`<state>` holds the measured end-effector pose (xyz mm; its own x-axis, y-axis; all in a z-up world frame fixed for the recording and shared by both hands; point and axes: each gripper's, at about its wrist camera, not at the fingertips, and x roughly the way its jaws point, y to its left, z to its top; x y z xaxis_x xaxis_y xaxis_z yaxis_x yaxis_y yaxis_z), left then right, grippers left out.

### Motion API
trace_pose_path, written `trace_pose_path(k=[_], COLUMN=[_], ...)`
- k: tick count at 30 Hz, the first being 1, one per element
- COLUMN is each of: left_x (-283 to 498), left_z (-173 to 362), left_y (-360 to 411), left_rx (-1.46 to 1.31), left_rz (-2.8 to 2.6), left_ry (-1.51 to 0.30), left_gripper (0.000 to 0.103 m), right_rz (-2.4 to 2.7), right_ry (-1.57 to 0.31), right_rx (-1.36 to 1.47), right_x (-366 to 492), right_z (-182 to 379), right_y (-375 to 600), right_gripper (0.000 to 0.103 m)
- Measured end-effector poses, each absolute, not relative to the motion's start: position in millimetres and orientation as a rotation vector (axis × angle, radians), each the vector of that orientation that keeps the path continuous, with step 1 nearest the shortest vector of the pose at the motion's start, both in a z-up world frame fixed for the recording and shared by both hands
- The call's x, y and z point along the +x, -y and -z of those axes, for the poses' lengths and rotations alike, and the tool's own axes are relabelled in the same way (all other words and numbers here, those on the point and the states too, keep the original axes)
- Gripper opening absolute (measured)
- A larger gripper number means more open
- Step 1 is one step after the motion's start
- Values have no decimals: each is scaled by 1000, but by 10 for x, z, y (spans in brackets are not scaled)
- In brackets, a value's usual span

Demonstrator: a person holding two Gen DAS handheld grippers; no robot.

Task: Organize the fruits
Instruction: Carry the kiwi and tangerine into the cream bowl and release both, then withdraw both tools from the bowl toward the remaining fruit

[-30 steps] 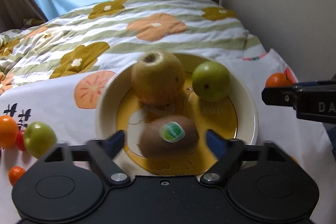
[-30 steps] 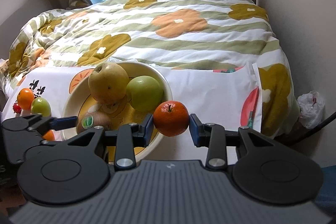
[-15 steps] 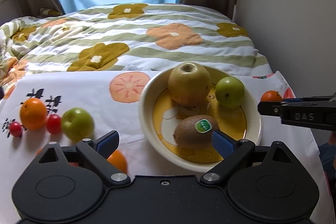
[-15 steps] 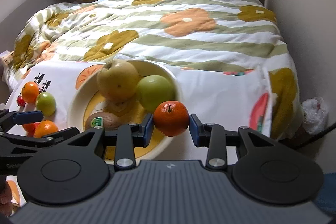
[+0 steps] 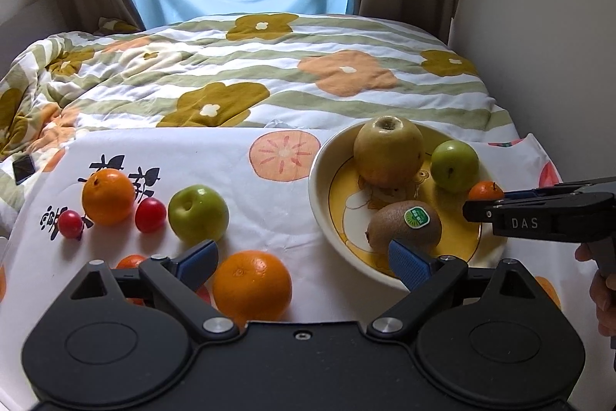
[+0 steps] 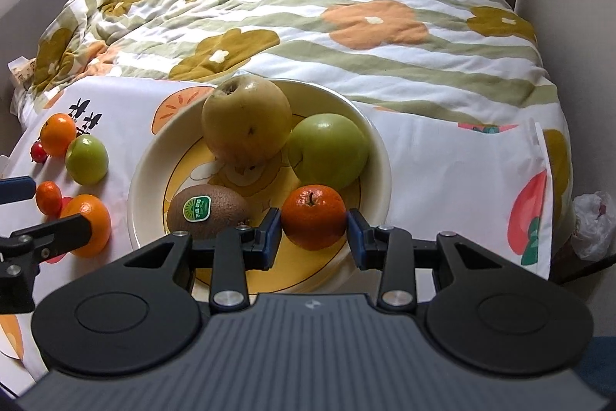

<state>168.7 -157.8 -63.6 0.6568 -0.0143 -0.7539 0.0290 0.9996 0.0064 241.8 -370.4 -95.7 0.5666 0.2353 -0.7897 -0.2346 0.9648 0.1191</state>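
A cream bowl (image 5: 319, 180) with a yellow inside (image 6: 146, 160) holds a large yellow pear (image 5: 388, 151), a green apple (image 5: 454, 164) and a kiwi (image 5: 404, 228) with a sticker. My right gripper (image 6: 313, 232) is shut on a small orange (image 6: 313, 216) and holds it over the bowl's near right part; it also shows in the left wrist view (image 5: 486, 191). My left gripper (image 5: 304, 262) is open and empty, with an orange (image 5: 252, 286) between its fingers, left of the bowl.
On the white printed cloth (image 5: 250, 187) left of the bowl lie a green apple (image 5: 198, 214), an orange (image 5: 108, 196), two cherry tomatoes (image 5: 151, 215) and a small orange (image 5: 129, 262). A flowered quilt (image 5: 269, 72) covers the bed behind. A wall stands at the right.
My left gripper has drawn back and to the left, away from the kiwi, so the loose fruits came into view. My right gripper has carried the small orange left over the bowl.
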Motion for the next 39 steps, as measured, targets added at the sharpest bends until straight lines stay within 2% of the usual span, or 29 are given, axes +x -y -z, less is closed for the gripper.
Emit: trace_pose_path(k=[5, 7, 9, 11, 27, 39], left_x=[1639, 1611, 1581, 1542, 1006, 748], left_z=[601, 573, 540, 506, 110, -92], left_y=[1559, 1554, 1547, 1544, 1456, 935], left_rx=[18, 19, 19, 21, 2, 27], left_rz=[33, 36, 38, 40, 22, -70], left_ry=[-843, -834, -827, -819, -746, -721], left_gripper=[97, 97, 97, 97, 97, 98], right_rz=[-276, -270, -247, -224, -176, -235], right_ry=[-921, -910, -884, -864, -840, -839], right_rx=[-8, -16, -18, -17, 31, 57], right_x=[2404, 2379, 2325, 2272, 1757, 1522], right_z=[941, 912, 857, 804, 331, 112], right_y=[3688, 3686, 3696, 3709, 3808, 3474], right_gripper=[53, 65, 88, 98, 99, 100])
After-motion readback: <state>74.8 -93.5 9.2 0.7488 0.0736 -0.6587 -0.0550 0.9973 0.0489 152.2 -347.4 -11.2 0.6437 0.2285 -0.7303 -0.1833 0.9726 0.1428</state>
